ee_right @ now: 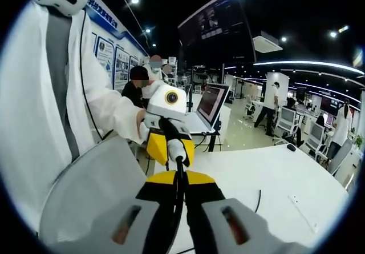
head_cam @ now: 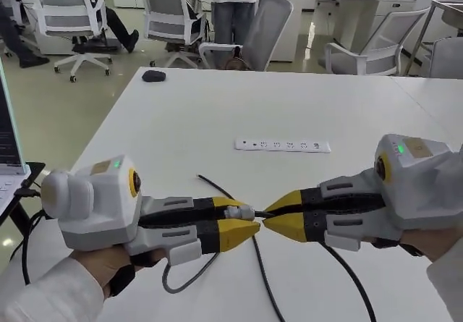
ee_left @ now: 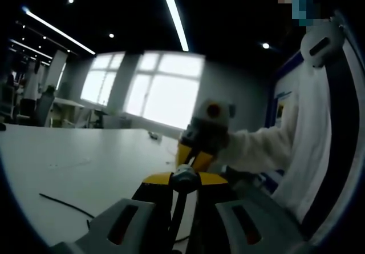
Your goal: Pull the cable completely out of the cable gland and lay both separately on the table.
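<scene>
At lower centre of the head view, the left gripper [head_cam: 249, 217] is clamping the cable gland [head_cam: 241, 211] while the right gripper [head_cam: 266, 217] is pinching the black cable [head_cam: 260, 213] just beside the gland's mouth. They are meeting tip to tip, probably to pull apart. The cable is not yet out, and a power strip [head_cam: 282, 145] is lying farther up the table [head_cam: 181, 112].

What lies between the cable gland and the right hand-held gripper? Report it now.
A short stretch of black cable running from the cable gland in the left hand-held gripper to the right hand-held gripper. Seen in the right gripper view.
</scene>
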Demonstrator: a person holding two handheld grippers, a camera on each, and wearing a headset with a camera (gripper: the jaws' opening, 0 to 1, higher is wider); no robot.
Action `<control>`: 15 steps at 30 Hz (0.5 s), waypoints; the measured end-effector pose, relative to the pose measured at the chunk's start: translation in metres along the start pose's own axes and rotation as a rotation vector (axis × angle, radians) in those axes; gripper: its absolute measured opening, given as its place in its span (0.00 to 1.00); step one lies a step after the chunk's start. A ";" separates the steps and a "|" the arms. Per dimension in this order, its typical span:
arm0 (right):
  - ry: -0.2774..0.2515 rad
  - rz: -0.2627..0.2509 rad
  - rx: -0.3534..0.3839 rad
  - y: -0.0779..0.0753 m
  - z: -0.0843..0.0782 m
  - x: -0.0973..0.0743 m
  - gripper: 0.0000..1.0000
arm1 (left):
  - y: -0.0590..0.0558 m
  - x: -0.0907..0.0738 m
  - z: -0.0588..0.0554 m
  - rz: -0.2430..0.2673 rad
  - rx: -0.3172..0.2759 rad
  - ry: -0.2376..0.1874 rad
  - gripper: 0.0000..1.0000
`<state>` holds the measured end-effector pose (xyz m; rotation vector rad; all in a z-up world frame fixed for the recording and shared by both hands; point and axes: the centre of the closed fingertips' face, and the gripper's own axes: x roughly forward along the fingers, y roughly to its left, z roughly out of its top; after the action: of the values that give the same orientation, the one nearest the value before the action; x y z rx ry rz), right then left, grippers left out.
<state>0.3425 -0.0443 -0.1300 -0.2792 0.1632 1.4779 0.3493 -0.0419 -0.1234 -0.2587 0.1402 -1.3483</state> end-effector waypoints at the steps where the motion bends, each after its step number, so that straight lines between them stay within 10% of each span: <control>1: -0.002 -0.002 0.002 0.000 -0.001 -0.001 0.03 | 0.000 -0.001 0.000 0.002 -0.001 0.000 0.17; 15: 0.018 -0.049 0.062 -0.010 -0.029 -0.022 0.03 | 0.008 -0.009 -0.001 0.031 -0.021 -0.010 0.16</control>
<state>0.3521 -0.0737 -0.1505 -0.2443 0.2148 1.4191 0.3550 -0.0315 -0.1271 -0.2804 0.1493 -1.3154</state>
